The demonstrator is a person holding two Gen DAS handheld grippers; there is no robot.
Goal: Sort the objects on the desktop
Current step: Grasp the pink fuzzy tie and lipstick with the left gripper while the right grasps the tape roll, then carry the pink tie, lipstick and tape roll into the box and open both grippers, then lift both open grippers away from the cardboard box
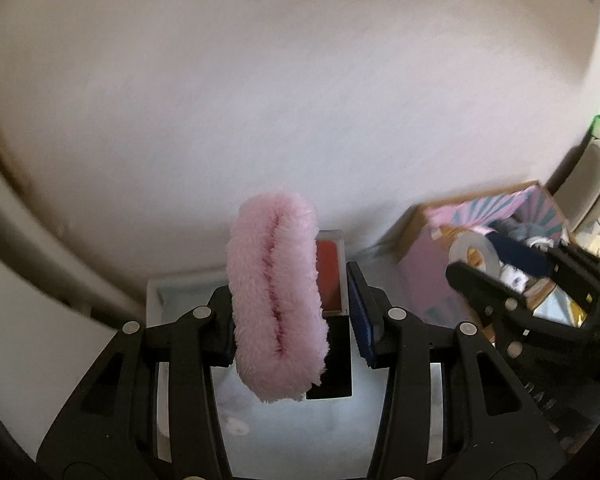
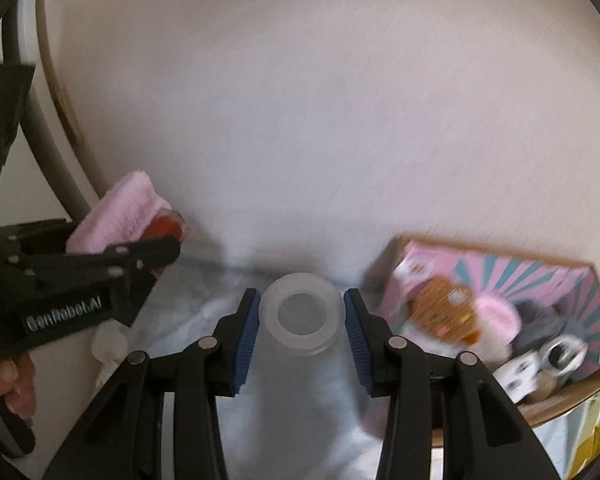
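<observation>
My left gripper (image 1: 292, 308) holds a fluffy pink cloth (image 1: 274, 300), folded, against its left pad; a gap shows between the cloth and the right pad. Behind it stands a small box with a red panel (image 1: 330, 272). My right gripper (image 2: 300, 328) has a translucent tape roll (image 2: 302, 314) between its blue pads, with narrow gaps on both sides. In the left wrist view the right gripper (image 1: 512, 284) is above the pink patterned box (image 1: 500, 232). In the right wrist view the left gripper (image 2: 100, 256) carries the pink cloth (image 2: 116, 216).
The patterned box (image 2: 500, 312) holds a grey tape roll (image 1: 474, 252), a dark blue item, soft toys and small items. A white wall fills the background. A pale blue surface (image 2: 188, 320) lies below. A curved chair frame (image 2: 56, 112) is at left.
</observation>
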